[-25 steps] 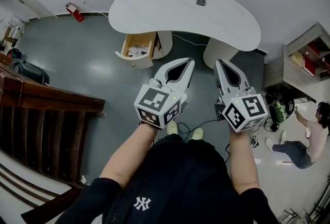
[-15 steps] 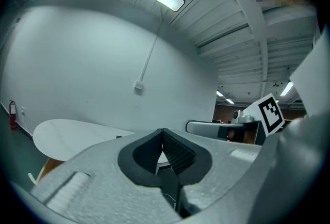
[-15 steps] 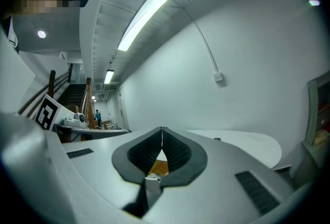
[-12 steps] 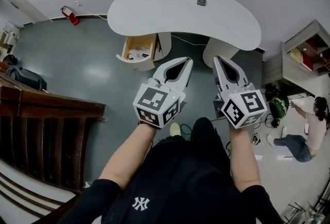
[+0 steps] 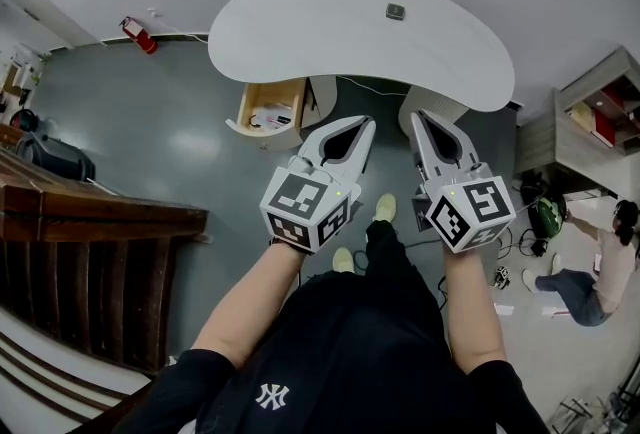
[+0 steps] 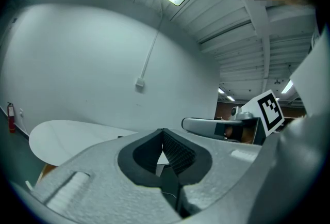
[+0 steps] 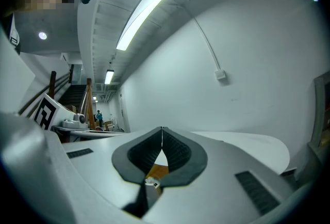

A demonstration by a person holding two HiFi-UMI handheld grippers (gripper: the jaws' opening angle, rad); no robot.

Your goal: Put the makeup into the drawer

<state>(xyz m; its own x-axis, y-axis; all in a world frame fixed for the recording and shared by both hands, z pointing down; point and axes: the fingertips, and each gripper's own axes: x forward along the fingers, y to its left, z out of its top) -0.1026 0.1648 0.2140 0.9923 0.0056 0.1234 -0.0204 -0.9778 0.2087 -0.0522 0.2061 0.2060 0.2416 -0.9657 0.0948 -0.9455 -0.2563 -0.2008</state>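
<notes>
A white curved table (image 5: 330,27) stands ahead of me, with a small dark square item (image 5: 395,12) on its top. Under its left part a wooden drawer (image 5: 268,107) hangs pulled out, with small items inside. My left gripper (image 5: 367,125) is held in front of my body, its jaws closed tip to tip with nothing between them. My right gripper (image 5: 417,118) is beside it, also shut and holding nothing. Both point toward the table, short of it. In the left gripper view the tips (image 6: 163,131) meet; in the right gripper view the tips (image 7: 162,129) meet too.
A dark wooden stair rail (image 5: 90,212) runs along the left. A red fire extinguisher (image 5: 138,32) stands by the far wall. Shelving (image 5: 590,117) is at the right, with a person (image 5: 590,272) sitting on the floor nearby among cables. The floor is grey.
I have stepped closer to the table: it and the drawer sit lower and larger in the head view. Both grippers travelled forward with me, still shut.
</notes>
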